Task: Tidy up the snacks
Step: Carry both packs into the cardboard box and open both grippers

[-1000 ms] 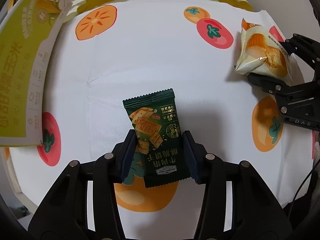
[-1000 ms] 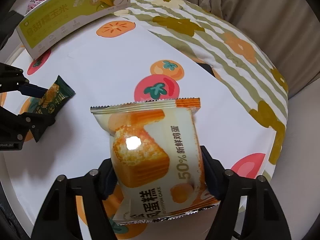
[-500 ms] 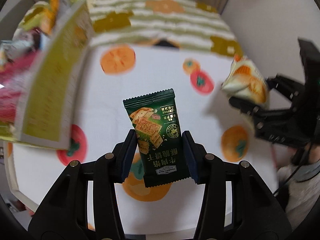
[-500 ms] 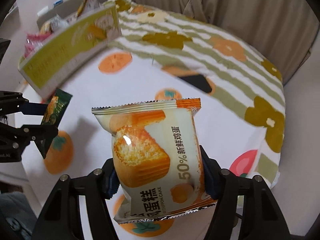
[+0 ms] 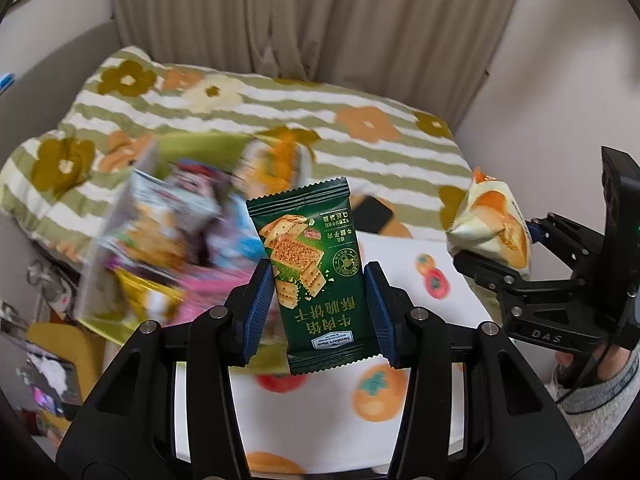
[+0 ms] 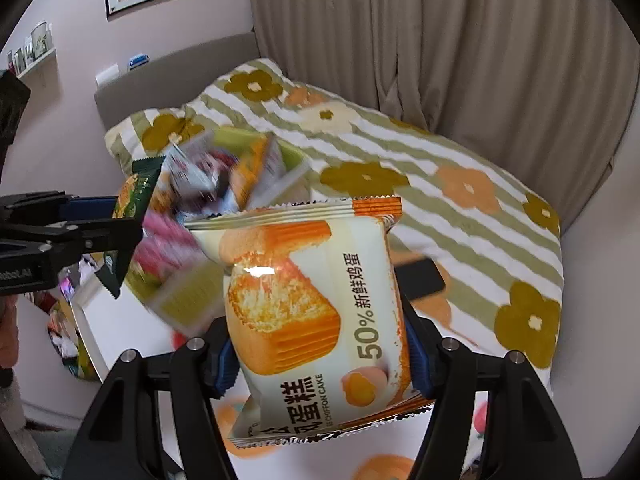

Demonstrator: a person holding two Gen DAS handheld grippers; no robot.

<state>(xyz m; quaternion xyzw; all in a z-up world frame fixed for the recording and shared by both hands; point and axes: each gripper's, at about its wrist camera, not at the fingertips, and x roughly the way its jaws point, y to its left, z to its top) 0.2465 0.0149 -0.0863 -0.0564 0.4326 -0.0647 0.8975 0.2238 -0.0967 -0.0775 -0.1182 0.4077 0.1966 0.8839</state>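
Two packs in play: both are up in the air, one per gripper, carry step I'd say.
Left gripper [image 5: 318, 306]: pads pinching the green cracker pack [image 5: 316, 272] by its side edges, pack upright, mid-frame in the left wrist view.
Right gripper [image 6: 318, 354]: clamped on the cake pack [image 6: 316, 320], lower middle of the right wrist view; the puffy bag bulges between the pads.
Box [image 5: 160, 236]: blurry, full of snacks, left of centre in the left view, resting on the bed's striped blanket [image 5: 360, 120]. Looks like the drop spot.
How to do it well: go one at a time so the grippers don't bump over the box. Get each pack right over the opening before letting go, and aim for a gap between the snacks already inside.
Watch out: the cake bag is slippery and air-filled, so don't ease the squeeze early.
Table [image 5: 420, 264]: white fruit-print cloth below, lower right.
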